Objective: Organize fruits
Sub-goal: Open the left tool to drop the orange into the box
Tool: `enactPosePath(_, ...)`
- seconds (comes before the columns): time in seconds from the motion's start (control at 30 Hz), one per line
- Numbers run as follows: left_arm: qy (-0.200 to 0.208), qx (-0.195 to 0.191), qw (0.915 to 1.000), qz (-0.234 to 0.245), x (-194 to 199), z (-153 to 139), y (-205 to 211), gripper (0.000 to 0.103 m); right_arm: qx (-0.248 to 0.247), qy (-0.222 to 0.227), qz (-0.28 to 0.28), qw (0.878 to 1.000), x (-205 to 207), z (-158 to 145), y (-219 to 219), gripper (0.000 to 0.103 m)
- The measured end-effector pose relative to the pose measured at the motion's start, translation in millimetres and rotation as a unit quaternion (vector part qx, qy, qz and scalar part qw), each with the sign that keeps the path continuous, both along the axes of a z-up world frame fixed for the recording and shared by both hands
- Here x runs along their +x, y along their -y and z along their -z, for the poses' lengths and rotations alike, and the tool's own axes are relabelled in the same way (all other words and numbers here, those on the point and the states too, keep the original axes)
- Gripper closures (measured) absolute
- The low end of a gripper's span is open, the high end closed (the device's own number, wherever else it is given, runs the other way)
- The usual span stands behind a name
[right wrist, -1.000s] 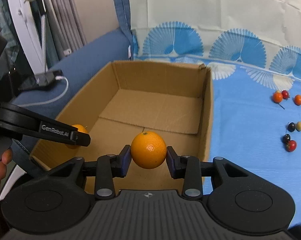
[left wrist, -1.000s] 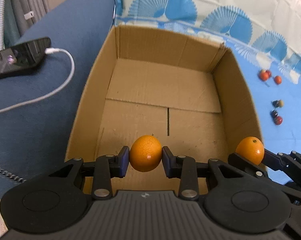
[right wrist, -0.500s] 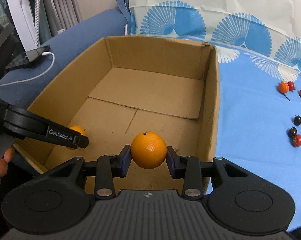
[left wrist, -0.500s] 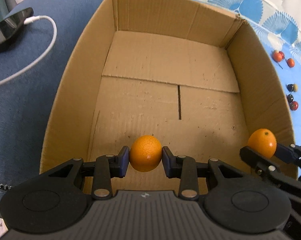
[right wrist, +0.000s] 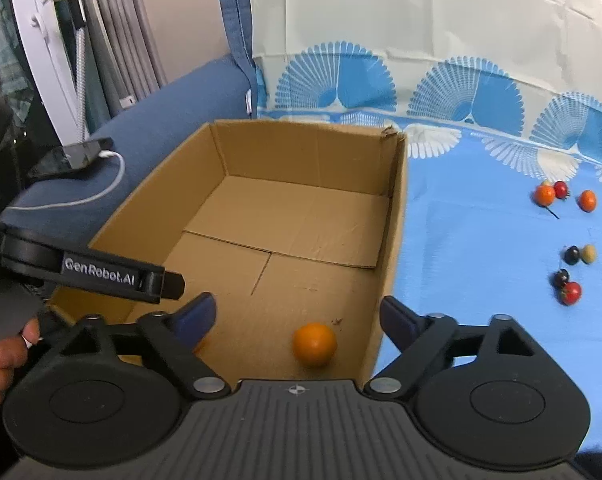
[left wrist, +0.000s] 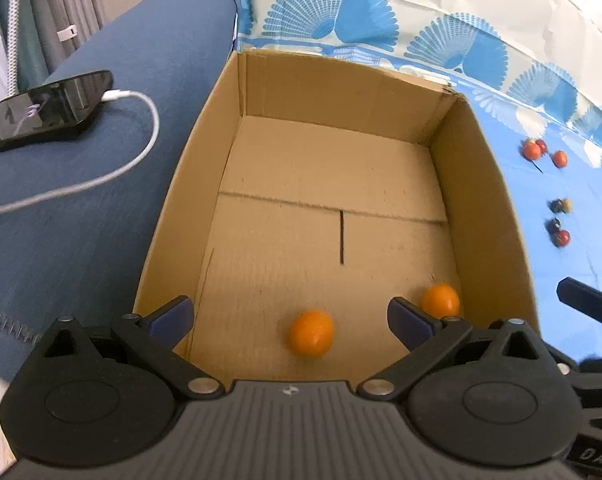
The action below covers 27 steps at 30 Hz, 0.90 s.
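An open cardboard box (left wrist: 381, 92) (right wrist: 397, 216) stands on the blue cloth. Two oranges lie on its floor near the front wall: one (left wrist: 311, 333) below my left gripper, one (left wrist: 441, 301) (right wrist: 315, 344) in the front right corner. My left gripper (left wrist: 289, 316) is open and empty above the box's front edge. My right gripper (right wrist: 297, 316) is open and empty above the front right corner. The left gripper's finger (right wrist: 101, 276) shows at the left of the right wrist view.
Several small red, orange and dark fruits (right wrist: 565, 196) (right wrist: 569, 276) (left wrist: 541, 152) lie on the blue cloth to the right of the box. A phone on a white cable (left wrist: 45, 112) lies on the blue sofa arm to the left.
Both grippers opened and let go of their oranges, which dropped onto the box floor. Both grippers rose and pulled back a little.
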<state>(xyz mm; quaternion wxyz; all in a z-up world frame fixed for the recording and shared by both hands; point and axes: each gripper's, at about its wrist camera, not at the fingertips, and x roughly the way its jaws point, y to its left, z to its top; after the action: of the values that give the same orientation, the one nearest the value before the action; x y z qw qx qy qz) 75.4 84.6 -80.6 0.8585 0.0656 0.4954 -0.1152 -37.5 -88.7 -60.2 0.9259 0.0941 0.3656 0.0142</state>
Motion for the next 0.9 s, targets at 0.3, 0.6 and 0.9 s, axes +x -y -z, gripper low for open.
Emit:
enactPosePath(0.3,0.02,0.01,0.9997,-0.014,-75,-18,-17,0.0,0.016,0.025,0.015,0.999,-69,-28,-13,0.002)
enactPosePath(0.6,0.058,0.003,0.9982,-0.011,-114,-44,-16,0.0,-0.006,0.072,0.027,0.997,-106,-52,-16,0.001)
enactPosePath(0.9,0.094,0.015,0.9954,0.001,-143,-63,-11,0.0,-0.007,0.087,0.028,0.996,-128,-62,-22,0.001)
